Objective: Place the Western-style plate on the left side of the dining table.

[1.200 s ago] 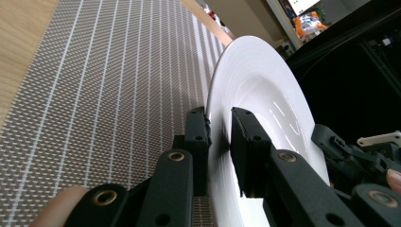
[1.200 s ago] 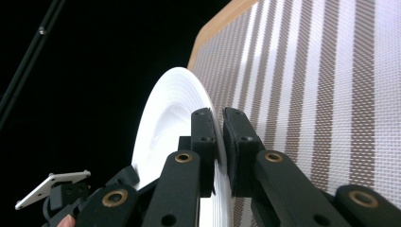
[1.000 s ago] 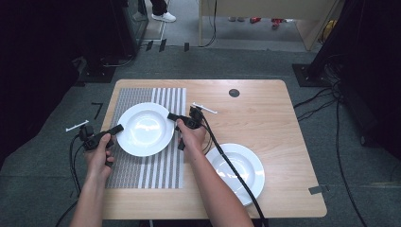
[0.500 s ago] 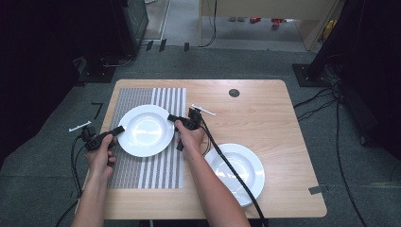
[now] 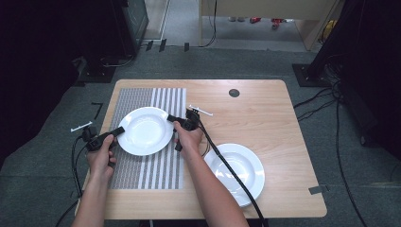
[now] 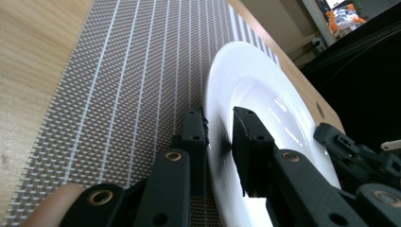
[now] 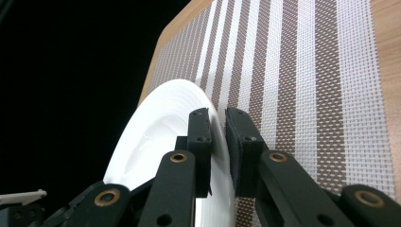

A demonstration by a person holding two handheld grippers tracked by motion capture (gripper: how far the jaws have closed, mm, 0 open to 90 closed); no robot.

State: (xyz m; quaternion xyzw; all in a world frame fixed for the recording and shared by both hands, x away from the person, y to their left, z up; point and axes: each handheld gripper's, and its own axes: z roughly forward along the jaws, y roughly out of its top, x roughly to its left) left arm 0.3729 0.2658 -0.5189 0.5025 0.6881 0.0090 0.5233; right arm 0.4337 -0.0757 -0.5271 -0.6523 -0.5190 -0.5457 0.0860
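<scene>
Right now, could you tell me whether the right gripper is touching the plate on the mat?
Touching. In the right gripper view, the right gripper has its jaws on either side of the plate's rim, pads pressed against it.

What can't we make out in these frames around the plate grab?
- Whether the gripped plate rests on the striped placemat or is lifted: the high view looks down from above, so no gap shows.
- Front rim of the second plate: high view, covered by the right forearm and cable.
- Left hand-held gripper: pad contact on the rim sits in shadow.
- Small dark disc on the table: too small to identify.
</scene>
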